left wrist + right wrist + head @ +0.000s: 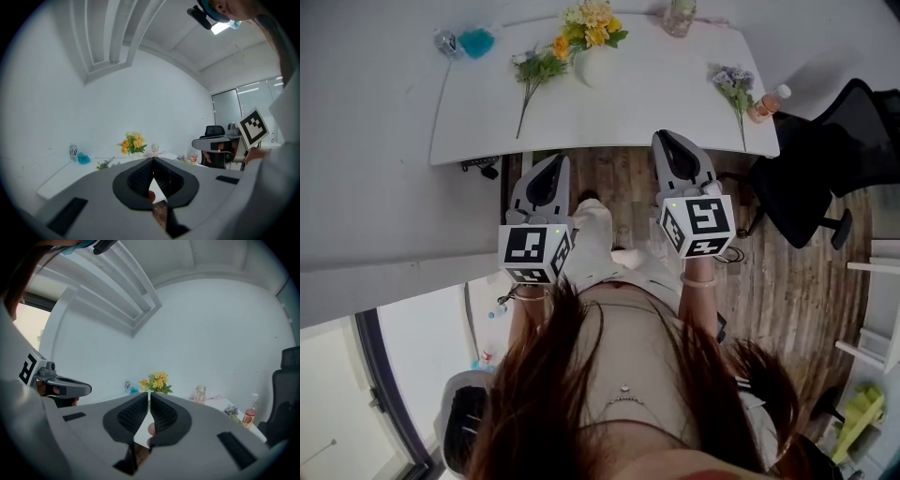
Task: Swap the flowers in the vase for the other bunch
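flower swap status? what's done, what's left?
Done: nothing visible. The yellow and orange flowers sit in the white vase. In hand: nothing. The left gripper and right gripper are shut, empty and short of the white table. Left: pull out the yellow bunch, then put in another. A pale green-stemmed bunch lies left of the vase, a purple bunch at the table's right.

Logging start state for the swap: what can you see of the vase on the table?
The vase is white, smooth and rounded, ceramic by the look; glare on the white table blurs its outline. It stands upright near the table's far edge, roughly mid-width, holding a bunch of yellow and orange flowers with green leaves. A loose bunch lies on the table close beside it; whether they touch is unclear.
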`<state>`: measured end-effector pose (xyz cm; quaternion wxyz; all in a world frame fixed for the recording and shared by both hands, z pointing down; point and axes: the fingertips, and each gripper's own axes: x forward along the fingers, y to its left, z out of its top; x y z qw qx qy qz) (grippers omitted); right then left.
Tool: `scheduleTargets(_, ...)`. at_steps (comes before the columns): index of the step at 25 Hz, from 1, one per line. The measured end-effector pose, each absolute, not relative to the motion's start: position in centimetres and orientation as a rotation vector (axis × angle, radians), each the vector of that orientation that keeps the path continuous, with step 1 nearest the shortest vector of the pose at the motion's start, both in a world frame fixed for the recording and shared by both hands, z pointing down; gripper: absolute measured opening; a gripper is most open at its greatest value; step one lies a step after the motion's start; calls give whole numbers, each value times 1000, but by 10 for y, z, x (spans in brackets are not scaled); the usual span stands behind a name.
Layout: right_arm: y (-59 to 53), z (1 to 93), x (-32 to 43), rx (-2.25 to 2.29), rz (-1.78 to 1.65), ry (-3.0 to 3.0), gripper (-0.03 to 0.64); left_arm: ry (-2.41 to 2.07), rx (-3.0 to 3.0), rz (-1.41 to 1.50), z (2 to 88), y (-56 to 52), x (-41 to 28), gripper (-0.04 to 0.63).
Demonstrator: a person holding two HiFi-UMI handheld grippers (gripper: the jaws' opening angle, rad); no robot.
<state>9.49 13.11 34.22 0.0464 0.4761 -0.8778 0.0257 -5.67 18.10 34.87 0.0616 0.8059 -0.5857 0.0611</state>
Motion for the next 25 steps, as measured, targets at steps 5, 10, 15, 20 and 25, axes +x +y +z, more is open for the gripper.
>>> scheduleTargets(5,143,340,98,1452,53,-2675,35,-1770,2444,175,348,187,-53,3)
scheduleTargets(10,148,342,98,1447,58,-2674,35,-1755,2449,183,351,192,-49,3)
scheduleTargets(15,153,345,91,1422,44,-2671,35,-1758,2442,176,352,196,-53,3)
scheduleTargets(20,153,344,84,1399,33,-2676,35,-1757,2434,155,353,197,-58,3)
scheduleTargets(25,151,346,81,1403,47,-2672,35,-1742,2445,164,354,196,-58,3)
